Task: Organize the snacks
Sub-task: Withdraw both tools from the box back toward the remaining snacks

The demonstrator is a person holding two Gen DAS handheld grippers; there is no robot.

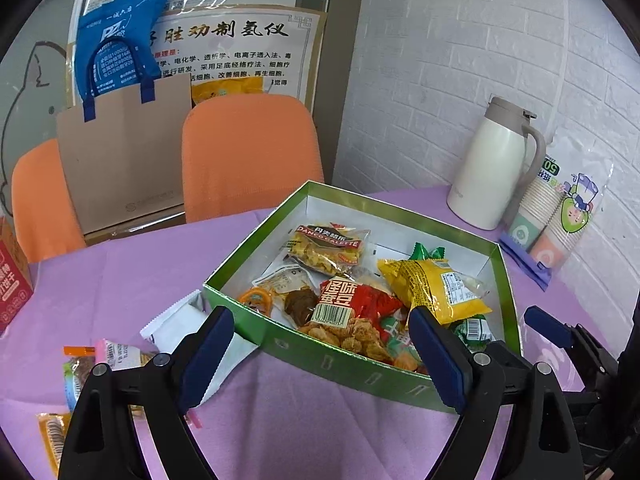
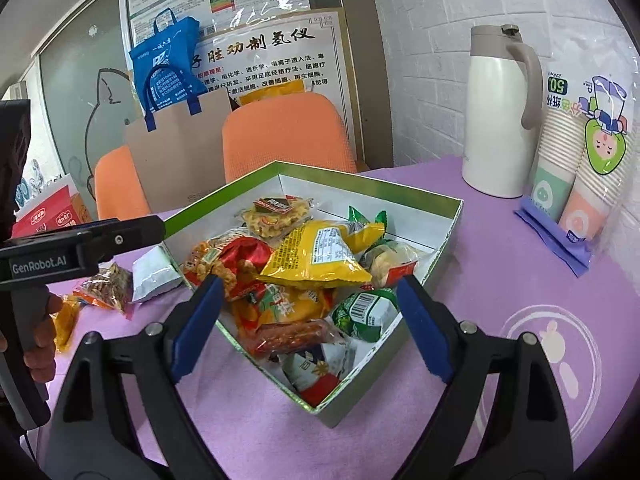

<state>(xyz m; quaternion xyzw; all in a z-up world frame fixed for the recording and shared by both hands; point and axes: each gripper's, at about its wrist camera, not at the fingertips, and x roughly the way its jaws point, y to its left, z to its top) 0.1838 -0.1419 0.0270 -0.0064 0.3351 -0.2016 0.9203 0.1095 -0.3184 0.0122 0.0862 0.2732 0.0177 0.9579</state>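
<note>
Jaws of both the left gripper and the right gripper stand wide and empty over the green snack box, which sits packed with snacks on the purple tabletop; a white packet lies just outside it.

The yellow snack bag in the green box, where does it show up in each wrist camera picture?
Left wrist: the yellow snack bag lies right of centre, at the right end of the green box, above the right finger.
Right wrist: the yellow snack bag sits at the centre, on top of the pile.
Shared landmark: the white thermos jug stands behind the box on the right.
</note>
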